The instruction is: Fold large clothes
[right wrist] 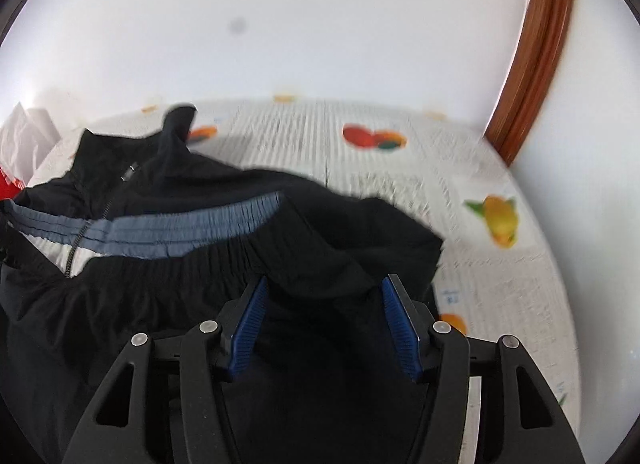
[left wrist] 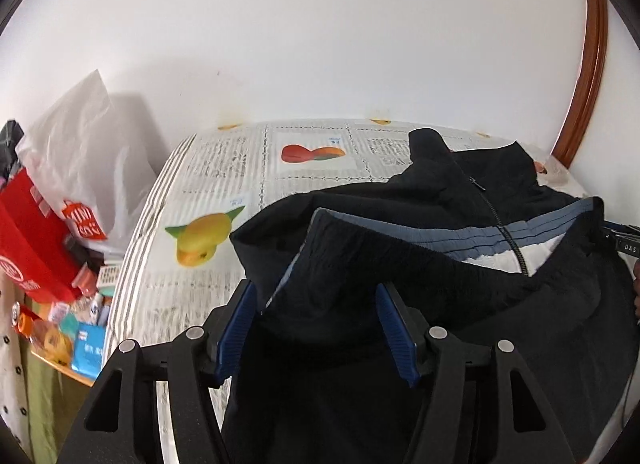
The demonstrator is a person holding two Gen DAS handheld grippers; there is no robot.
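Both grippers, left (left wrist: 316, 324) and right (right wrist: 322, 320), jaws spread over black jacket (left wrist: 440, 304); hem folded up, sleeves remain.

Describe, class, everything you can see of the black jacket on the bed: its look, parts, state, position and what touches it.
The black jacket is thin, crinkled, matte fabric, with a grey-blue ribbed hem band, a dark front zip, white lining and a stand-up collar. It lies crumpled on the fruit-print bedcover, its lower part folded up toward the collar. Fabric bunches between the blue pads of the left gripper and right gripper, both spread apart, not pinching.
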